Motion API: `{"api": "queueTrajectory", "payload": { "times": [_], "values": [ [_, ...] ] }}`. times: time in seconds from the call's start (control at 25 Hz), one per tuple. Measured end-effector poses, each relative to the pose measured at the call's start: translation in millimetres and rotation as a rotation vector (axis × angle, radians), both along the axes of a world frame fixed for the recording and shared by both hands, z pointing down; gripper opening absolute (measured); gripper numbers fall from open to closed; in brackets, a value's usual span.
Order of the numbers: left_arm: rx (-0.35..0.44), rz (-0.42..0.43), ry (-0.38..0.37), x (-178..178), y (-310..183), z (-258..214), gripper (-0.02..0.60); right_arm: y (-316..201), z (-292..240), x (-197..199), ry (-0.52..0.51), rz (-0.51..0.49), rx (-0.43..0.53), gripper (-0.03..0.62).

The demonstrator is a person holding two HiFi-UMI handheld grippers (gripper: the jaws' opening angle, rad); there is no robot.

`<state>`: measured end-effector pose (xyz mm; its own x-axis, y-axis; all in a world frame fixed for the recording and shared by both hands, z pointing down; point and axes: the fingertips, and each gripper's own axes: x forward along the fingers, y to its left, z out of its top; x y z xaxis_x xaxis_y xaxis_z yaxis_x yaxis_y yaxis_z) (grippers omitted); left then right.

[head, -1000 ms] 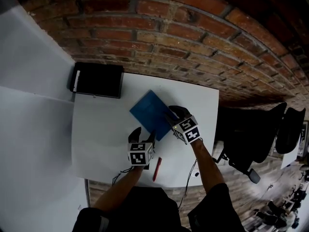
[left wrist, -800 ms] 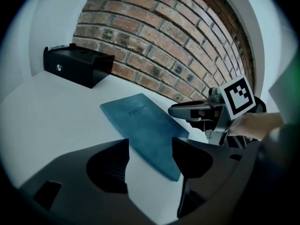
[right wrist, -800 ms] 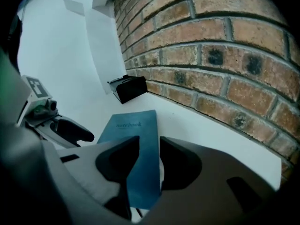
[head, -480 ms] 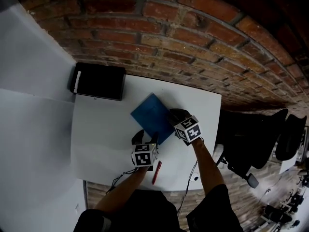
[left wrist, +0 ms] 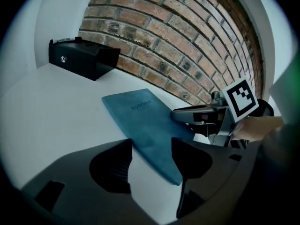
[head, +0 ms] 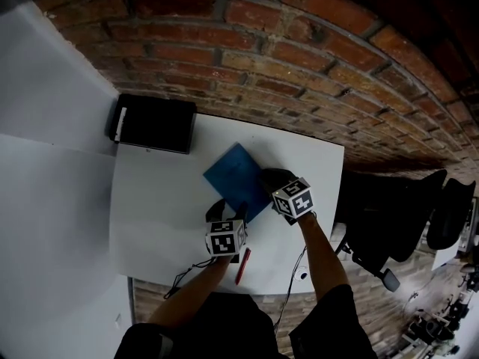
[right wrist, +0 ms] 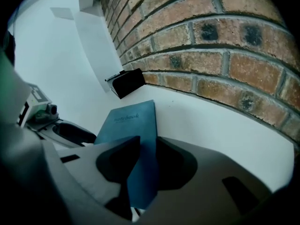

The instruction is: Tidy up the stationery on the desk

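**Teal notebook, thin and bendy, pinched at one edge**

Red plastic comes first. A slim pen (head: 242, 264) lies on the white counter (head: 157, 200) just behind the left tongs (left wrist: 152, 146), toward the person. It looks light and hard and likely to roll, so it is best pinched across its middle.

The left tongs stand spread, one jaw to each side of the near corner of the notebook (left wrist: 145, 116). The left-hand jaw is about touching its edge, and nothing is squeezed there. The right tongs (right wrist: 147, 146), just to the right and a little ahead, are pressed onto the notebook's right-hand edge, with the cover running through the narrow gap between the jaws.

The notebook lies slantwise ahead of both tongs, and whether it lies quite flat on the counter I cannot tell. Its cover is matt and faintly grained, like soft leatherette, with a small printed title. I judge it light, slim and somewhat bendy. Taken by one edge alone it would probably sag or swing. A hold well in from the edge seems safer, with the second tongs steadying the opposite corner. The matt skin should give fair grip, but the smooth counter beneath would let it slide.

Further ahead and to the left of the left tongs, well apart from the notebook, a black rectangular box (head: 153, 123) sits at the counter's far corner, hard-edged and dull. Beyond it rises a rough red brick wall (head: 299, 58) with pale mortar.
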<state>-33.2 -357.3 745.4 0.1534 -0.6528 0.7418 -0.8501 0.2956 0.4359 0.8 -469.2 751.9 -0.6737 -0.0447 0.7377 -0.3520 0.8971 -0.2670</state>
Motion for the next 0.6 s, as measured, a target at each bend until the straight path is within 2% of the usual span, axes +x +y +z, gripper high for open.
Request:
{"api": "queueTrajectory", "payload": {
  "times": [0.04, 0.16, 0.36, 0.44, 0.6],
  "values": [
    [-0.008, -0.006, -0.017, -2, 1, 2, 0.261, -1, -2, 1, 0.001, 0.007, 0.005, 0.117],
    [-0.038, -0.023, -0.081, -13, 8, 8, 0.117, -3, -7, 3, -0.017, 0.027, 0.001, 0.075],
    [-0.025, -0.016, -0.119, -19, 8, 1, 0.094, 0, -12, 4, -0.029, 0.034, 0.001, 0.058],
    [0.007, 0.006, -0.144, -18, 4, -6, 0.037, 5, -13, 3, -0.038, 0.028, -0.010, 0.052],
    [0.013, 0.036, -0.153, -11, 4, -5, 0.038, 21, -9, 0, -0.026, 0.016, -0.012, 0.049]
  ]
}}
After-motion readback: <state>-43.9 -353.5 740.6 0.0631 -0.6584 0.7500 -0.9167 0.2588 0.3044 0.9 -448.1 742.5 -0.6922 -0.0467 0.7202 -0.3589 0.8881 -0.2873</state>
